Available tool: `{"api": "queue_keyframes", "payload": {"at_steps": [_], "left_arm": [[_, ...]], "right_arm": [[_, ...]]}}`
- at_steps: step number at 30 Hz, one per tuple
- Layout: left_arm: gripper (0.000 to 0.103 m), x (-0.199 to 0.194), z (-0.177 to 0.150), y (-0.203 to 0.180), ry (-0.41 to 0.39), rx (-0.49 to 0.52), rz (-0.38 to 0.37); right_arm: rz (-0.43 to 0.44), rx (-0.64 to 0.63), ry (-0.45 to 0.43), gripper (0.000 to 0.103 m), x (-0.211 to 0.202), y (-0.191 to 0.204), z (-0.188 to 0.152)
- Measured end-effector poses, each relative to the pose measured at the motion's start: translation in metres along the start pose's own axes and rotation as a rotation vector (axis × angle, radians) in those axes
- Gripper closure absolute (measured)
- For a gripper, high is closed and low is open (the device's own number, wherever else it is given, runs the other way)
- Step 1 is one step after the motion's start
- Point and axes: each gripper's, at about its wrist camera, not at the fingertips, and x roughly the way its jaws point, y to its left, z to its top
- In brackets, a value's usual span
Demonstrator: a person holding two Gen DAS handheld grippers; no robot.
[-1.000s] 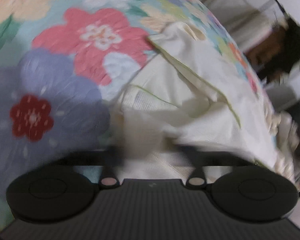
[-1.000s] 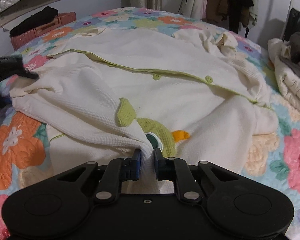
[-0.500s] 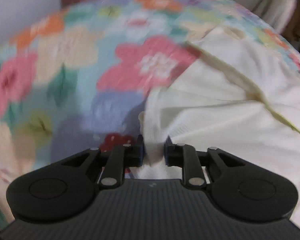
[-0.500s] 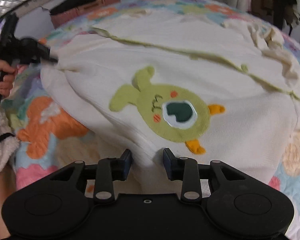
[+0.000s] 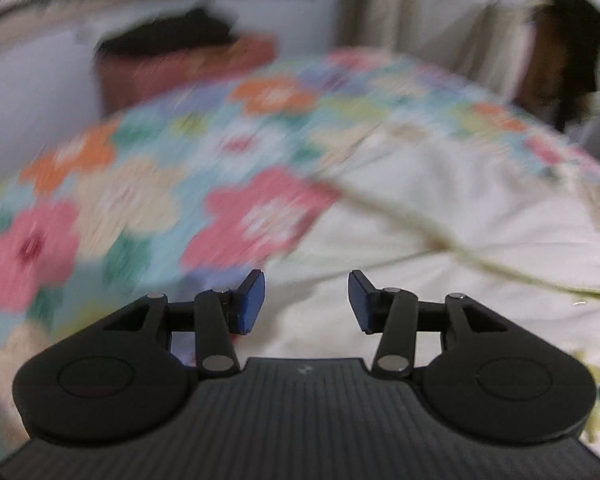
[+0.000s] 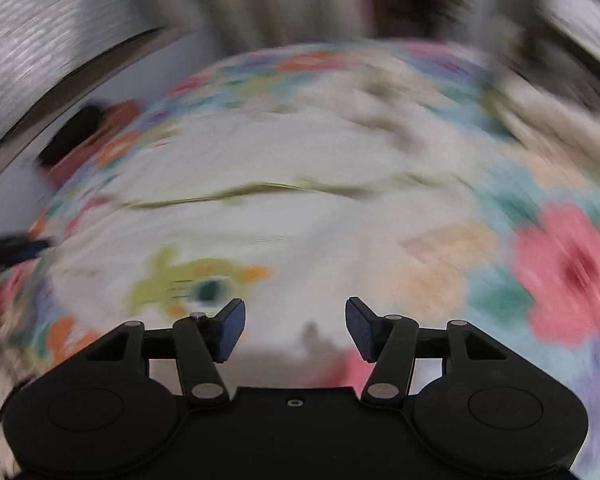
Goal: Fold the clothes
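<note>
A cream garment (image 5: 440,216) with green piping lies spread on the flowered quilt (image 5: 148,184). My left gripper (image 5: 306,302) hovers over the garment's left edge, its jaws opening with nothing pinched between the blue pads. In the right wrist view the same garment (image 6: 284,216) shows a green cartoon patch (image 6: 196,280) on its front. My right gripper (image 6: 296,330) hangs above the cloth's near edge, jaws opening, free of the fabric. Both views are smeared by motion. The left gripper (image 6: 8,250) appears dark at the far left.
A reddish case (image 5: 188,68) with a dark item on top sits beyond the bed by the wall. Hanging clothes (image 5: 556,52) stand at the back right. A pale folded pile (image 6: 548,116) lies at the quilt's right side.
Both grippers let go of the cream cloth and their jaws spread. The left one rose and rolled level; the right one swung sideways, so the green patch slid left in its view.
</note>
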Motion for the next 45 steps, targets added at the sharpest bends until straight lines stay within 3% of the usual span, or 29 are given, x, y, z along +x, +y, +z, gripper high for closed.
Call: {"api": "queue_keyframes", "payload": {"at_steps": [3, 7, 10, 11, 13, 18, 19, 20, 25, 28, 30, 33, 38, 42, 43, 45], "left_arm": [[0.051, -0.013, -0.005, -0.032, -0.066, 0.044, -0.138], [0.049, -0.018, -0.02, -0.079, -0.02, 0.123, -0.328], [0.044, -0.019, -0.041, -0.115, 0.044, 0.183, -0.466], [0.041, -0.019, -0.05, -0.126, 0.07, 0.214, -0.497], [0.041, -0.017, -0.067, -0.145, 0.117, 0.269, -0.541], [0.041, -0.012, -0.091, -0.165, 0.168, 0.35, -0.546], [0.041, -0.011, -0.092, -0.166, 0.17, 0.348, -0.549], [0.041, -0.012, -0.091, -0.165, 0.17, 0.34, -0.564], [0.036, -0.034, -0.093, -0.169, 0.097, 0.34, -0.668], [0.031, -0.043, -0.095, -0.178, 0.058, 0.344, -0.745], [0.03, -0.047, -0.099, -0.187, 0.073, 0.336, -0.796], [0.027, -0.046, -0.109, -0.201, 0.143, 0.289, -0.899], [0.02, -0.051, -0.122, -0.23, 0.147, 0.33, -0.858], [0.021, -0.047, -0.129, -0.234, 0.165, 0.349, -0.869], [0.025, -0.048, -0.132, -0.232, 0.125, 0.35, -0.851], [0.055, -0.051, -0.137, -0.235, 0.033, 0.421, -0.7]], "right_arm": [[0.032, 0.227, 0.012, 0.042, 0.003, -0.039, -0.013], [0.082, 0.272, 0.004, 0.04, 0.014, -0.037, -0.007], [0.092, 0.28, 0.013, 0.023, 0.024, -0.033, -0.005], [0.078, 0.267, 0.027, 0.022, 0.029, -0.031, -0.005], [0.058, 0.251, 0.076, 0.022, 0.04, -0.03, -0.009], [0.025, 0.355, 0.158, 0.023, 0.065, -0.042, -0.021], [0.047, 0.373, 0.146, 0.051, 0.068, -0.045, -0.022], [0.081, 0.375, 0.134, 0.099, 0.068, -0.046, -0.022], [0.225, 0.286, -0.026, 0.097, 0.037, -0.021, -0.011], [0.259, 0.211, -0.045, 0.097, 0.032, -0.003, -0.006], [0.242, 0.204, -0.032, 0.097, 0.036, 0.0, -0.005], [0.284, 0.265, -0.023, 0.097, 0.043, -0.015, -0.003], [0.373, 0.257, 0.015, 0.097, 0.047, -0.008, -0.005], [0.443, 0.244, 0.039, 0.097, 0.049, 0.006, -0.008], [0.467, 0.238, 0.058, 0.097, 0.051, 0.008, -0.007], [0.514, 0.226, 0.095, 0.097, 0.057, 0.012, -0.007]]}}
